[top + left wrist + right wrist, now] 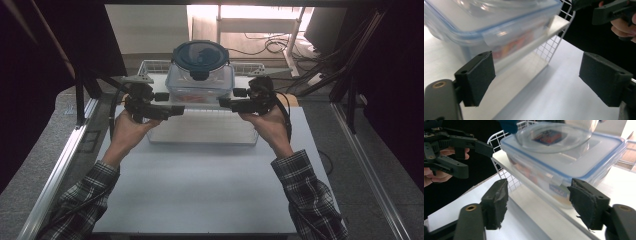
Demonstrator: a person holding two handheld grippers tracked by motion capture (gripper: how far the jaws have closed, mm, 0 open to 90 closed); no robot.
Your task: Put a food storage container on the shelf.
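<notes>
Clear lidded box (200,82) sits centre-top of the high view on the white wire shelf (200,131), with a round blue-lidded container (200,55) stacked on it. Left gripper (176,110) and right gripper (225,103) flank its short ends, both jaws wide, holding nothing, pads off the walls. Box's long axis runs left-right between them; each is about equally near.
</notes>
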